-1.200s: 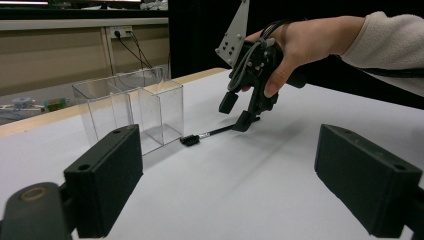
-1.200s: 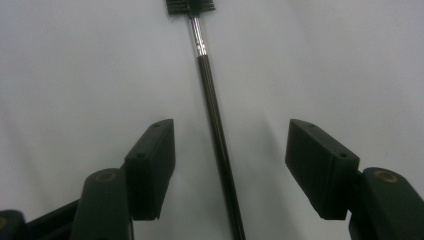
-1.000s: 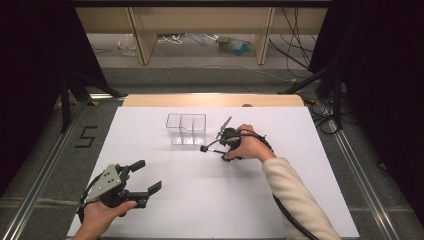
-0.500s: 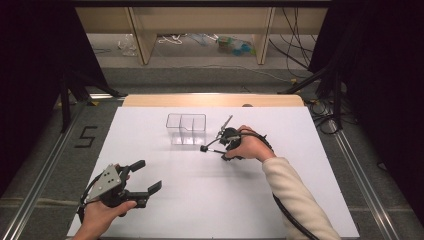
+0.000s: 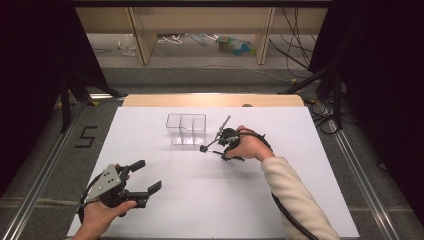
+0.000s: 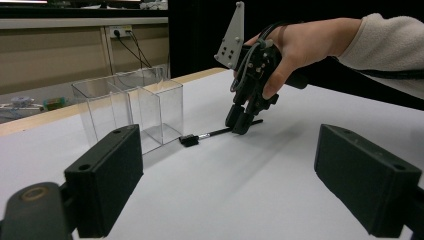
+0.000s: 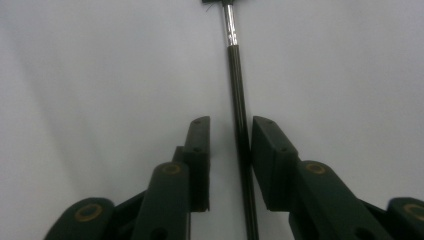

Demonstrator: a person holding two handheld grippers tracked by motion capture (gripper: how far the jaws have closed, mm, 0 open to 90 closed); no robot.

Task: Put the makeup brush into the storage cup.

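In the high view, the right claw [image 5: 216,145] points down at the white desk [image 5: 300,200] just right of the clear divided box [image 5: 186,128], and a thin black brush [image 5: 208,146] lies flat under it, its dark head toward the box and its handle running back toward the hand; the left claw [image 5: 145,176] hovers well apart near the desk's front edge with its jaws wide and nothing between them, so the right hand is plainly the nearer one. In the left gripper view, the brush [image 6: 220,133] rests on the desk beside the box [image 6: 131,107], its head just short of the box's near wall, and the right claw [image 6: 240,120] stands over the handle with its tips down at the desk. In the right gripper view, the brush handle [image 7: 239,110] runs straight up the picture between the two jaws, in line with the claw; it lies close against the right jaw, while a narrow gap remains on the left, so the jaws straddle it but are not yet clamped. Against the earlier high views, the jaws have just been closing around the handle, while both hands, the brush and the box sit where they were.
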